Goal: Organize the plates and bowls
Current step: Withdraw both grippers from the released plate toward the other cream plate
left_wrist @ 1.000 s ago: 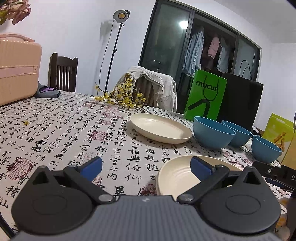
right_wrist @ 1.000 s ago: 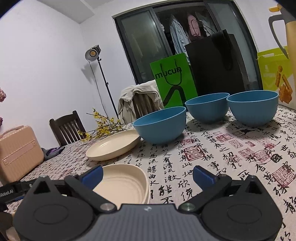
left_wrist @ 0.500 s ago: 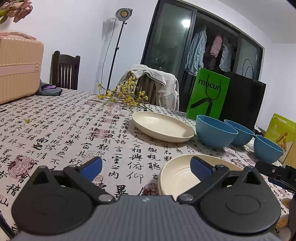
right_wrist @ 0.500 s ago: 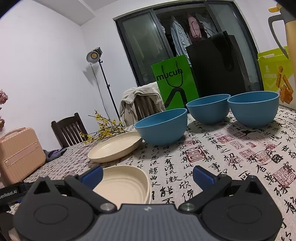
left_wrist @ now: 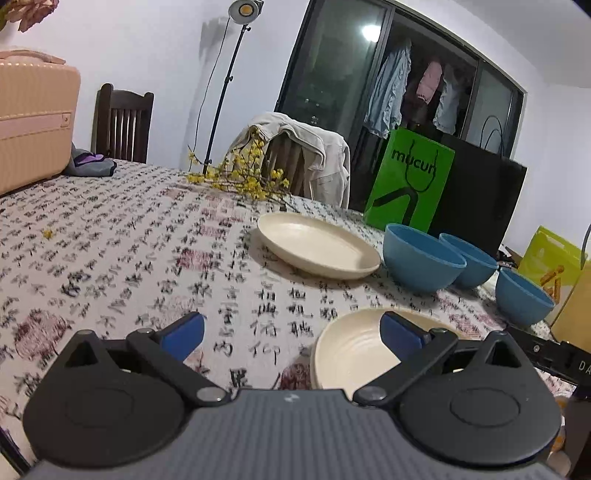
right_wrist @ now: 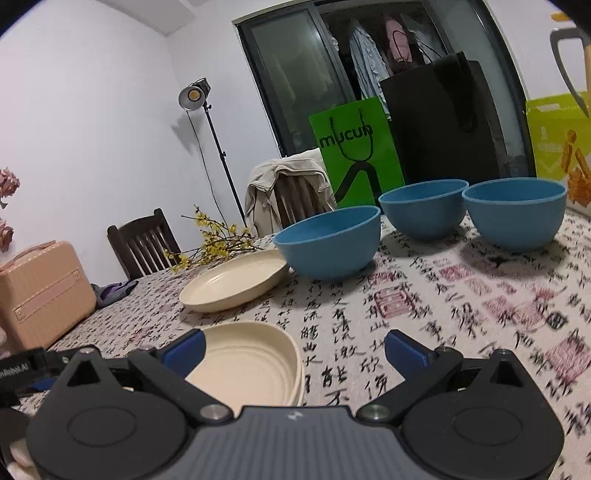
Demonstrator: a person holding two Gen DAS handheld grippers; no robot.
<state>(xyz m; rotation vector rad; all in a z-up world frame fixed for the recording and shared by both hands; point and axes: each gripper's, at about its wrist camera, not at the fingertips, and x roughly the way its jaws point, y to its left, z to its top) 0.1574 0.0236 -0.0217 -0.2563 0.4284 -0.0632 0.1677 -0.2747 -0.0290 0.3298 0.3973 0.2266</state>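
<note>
Both the left hand-held gripper (left_wrist: 291, 330) and right hand-held gripper (right_wrist: 293, 347) hover spread apart and empty over the tabletop (right_wrist: 424, 325), nothing gathered yet, so next one must clamp the near plate (right_wrist: 247, 363) at 6 o'clock and carry it onto the far plate (right_wrist: 236, 280) at 11

- The walls (left_wrist: 140, 48) are white.
- A tall lamp (left_wrist: 243, 7) stands by the wall and shines.
- Left of the lamp is a dark wooden chair (left_wrist: 123, 125).
- Right of the lamp is a big dark glass door (left_wrist: 332, 85).

Matt blue bowls (right_wrist: 330, 243), cream plates (left_wrist: 317, 249) (smooth); printed cloth table cover (left_wrist: 110, 251).
</note>
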